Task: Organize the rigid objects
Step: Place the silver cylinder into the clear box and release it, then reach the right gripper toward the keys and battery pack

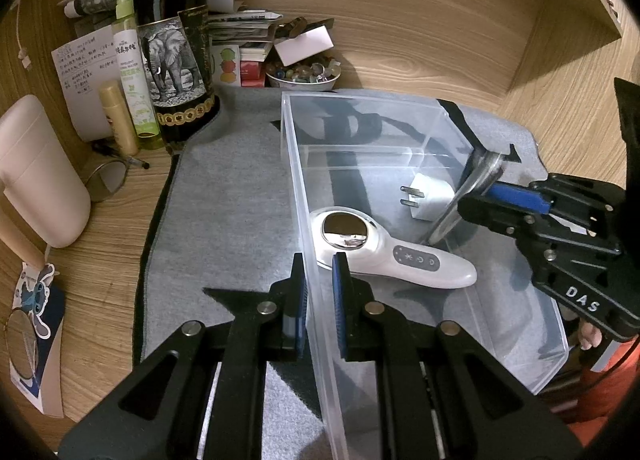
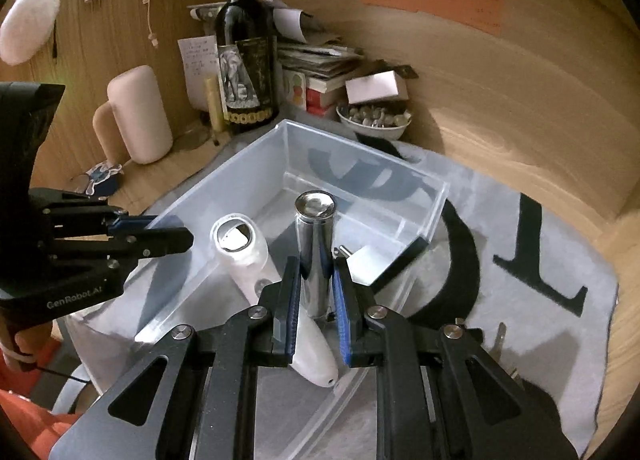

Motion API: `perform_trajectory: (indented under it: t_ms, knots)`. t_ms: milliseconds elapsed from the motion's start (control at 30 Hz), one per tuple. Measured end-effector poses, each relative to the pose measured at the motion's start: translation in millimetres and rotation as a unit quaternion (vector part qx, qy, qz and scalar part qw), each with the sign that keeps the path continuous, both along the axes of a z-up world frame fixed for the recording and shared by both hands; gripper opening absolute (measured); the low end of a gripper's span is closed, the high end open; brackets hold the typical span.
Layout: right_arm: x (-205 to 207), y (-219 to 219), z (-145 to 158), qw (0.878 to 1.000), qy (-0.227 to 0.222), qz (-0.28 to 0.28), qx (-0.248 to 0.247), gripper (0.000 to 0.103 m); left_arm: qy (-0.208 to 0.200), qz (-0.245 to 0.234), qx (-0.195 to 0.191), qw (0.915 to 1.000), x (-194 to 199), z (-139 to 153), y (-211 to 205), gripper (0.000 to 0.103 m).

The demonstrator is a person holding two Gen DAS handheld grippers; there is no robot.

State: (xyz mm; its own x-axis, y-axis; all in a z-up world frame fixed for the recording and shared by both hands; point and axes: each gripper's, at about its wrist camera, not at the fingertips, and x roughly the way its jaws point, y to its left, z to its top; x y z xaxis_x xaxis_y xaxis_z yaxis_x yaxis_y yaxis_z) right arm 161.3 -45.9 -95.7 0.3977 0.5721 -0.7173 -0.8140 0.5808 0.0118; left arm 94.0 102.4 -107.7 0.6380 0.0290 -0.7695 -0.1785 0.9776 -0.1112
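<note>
Currently the left claw [image 1: 320, 260] is clenched on the near wall of the clear plastic bin [image 1: 304, 196], one finger inside, one outside. Right claw [image 2: 316, 272] is gripping a shiny metal cylinder [image 2: 315, 244], held over the bin interior. Inside the bin: a white handheld device with a round mirrored head [image 1: 384, 252] lying flat, and a white plug adapter [image 1: 430, 196] just beyond it, beside the cylinder. Bin sits on a grey felt mat with black lettering [image 1: 224, 220] on the wooden counter [image 1: 104, 228]. Behind the bin: a dark wine bottle with elephant label [image 1: 176, 44], a bowl of coloured stones [image 1: 304, 74], stacked papers. Keys [image 2: 500, 340] lie on the mat, right of the bin.
</note>
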Motion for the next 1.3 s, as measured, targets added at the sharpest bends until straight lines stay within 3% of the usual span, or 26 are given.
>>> perform_trajectory:
  t_ms: [133,400,633,933,1067,1300]
  knots:
    - [-0.4,-7.3,10.5,1.000,-0.010,-0.009,0.020,0.038,0.001,0.001,0.002,1.0000,0.9,-0.6,-1.3,0.012]
    - [2.1,-38.2,32.4,0.997,-0.032,-0.042,0.054,0.041,0.001,0.001,0.002,1.0000,1.0,-0.6,-1.4,0.012]
    - [9.3,-94.0,36.0,0.989,-0.038,-0.135,0.044,0.048,0.002,0.000,0.003,1.0000,1.1,-0.9,-1.3,0.012]
    - [22.8,-155.7,-2.9,0.973,0.012,-0.229,-0.003,0.049,0.002,0.002,0.004,1.0000,0.4,-1.4,-0.4,0.012]
    - [26.7,-161.8,-23.7,0.971,0.039,-0.236,-0.014,0.049,0.004,0.003,0.006,1.0000,-0.3,-1.7,0.1,0.012]
    - [44.1,-155.0,-43.4,0.968,0.041,-0.244,-0.043,0.049,0.008,0.005,0.010,0.9999,-0.3,-1.7,-0.9,0.012]
